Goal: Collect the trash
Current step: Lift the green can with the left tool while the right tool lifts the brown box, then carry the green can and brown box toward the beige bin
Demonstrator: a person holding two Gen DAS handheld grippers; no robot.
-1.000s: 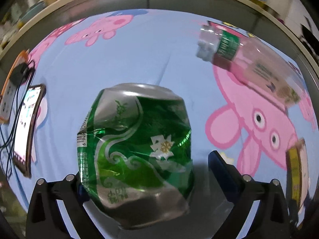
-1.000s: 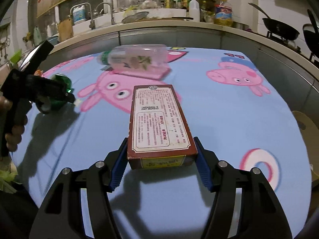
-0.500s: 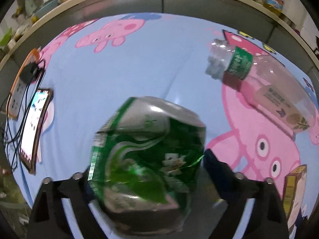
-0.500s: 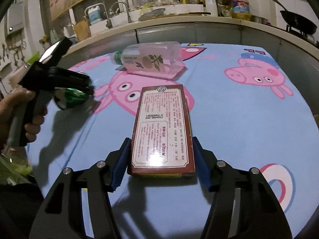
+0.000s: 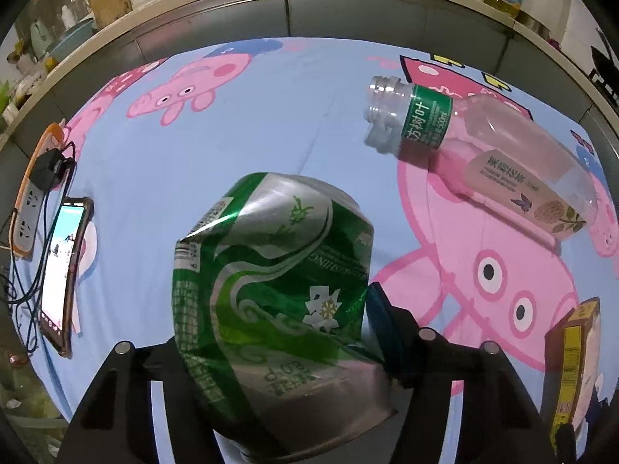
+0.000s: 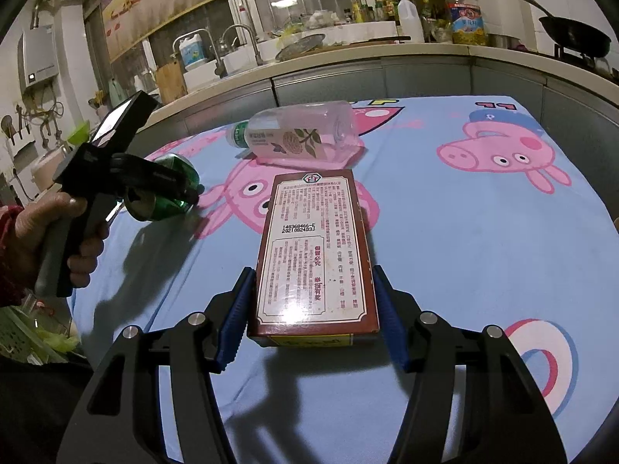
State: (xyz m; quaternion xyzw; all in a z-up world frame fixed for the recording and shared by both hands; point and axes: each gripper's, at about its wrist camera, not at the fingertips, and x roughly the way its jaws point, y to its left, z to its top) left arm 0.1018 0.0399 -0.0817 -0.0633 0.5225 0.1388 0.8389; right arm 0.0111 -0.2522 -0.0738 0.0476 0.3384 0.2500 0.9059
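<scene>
My left gripper (image 5: 278, 305) is shut on a crushed green can (image 5: 271, 290) and holds it above the table; from the right wrist view the left gripper (image 6: 182, 189) and the can (image 6: 166, 193) hang clear of the cloth. My right gripper (image 6: 313, 305) is shut on a brown-red carton box (image 6: 317, 255), held a little above the table. The same box shows at the right edge of the left wrist view (image 5: 572, 367). An uncapped clear plastic bottle with a green label (image 5: 483, 162) lies on its side on the cloth, beyond the box (image 6: 301, 135).
The table wears a blue cloth with pink pig figures (image 6: 483, 212). A lit phone (image 5: 62, 270) and an orange-edged power strip (image 5: 35, 197) with cables lie at the left edge. A kitchen counter (image 6: 387, 50) with bottles and a sink runs behind. A green bin (image 6: 23, 332) sits low left.
My left gripper has closed on the green can and lifted it off the cloth, higher than before. My right gripper has lifted the box slightly.
</scene>
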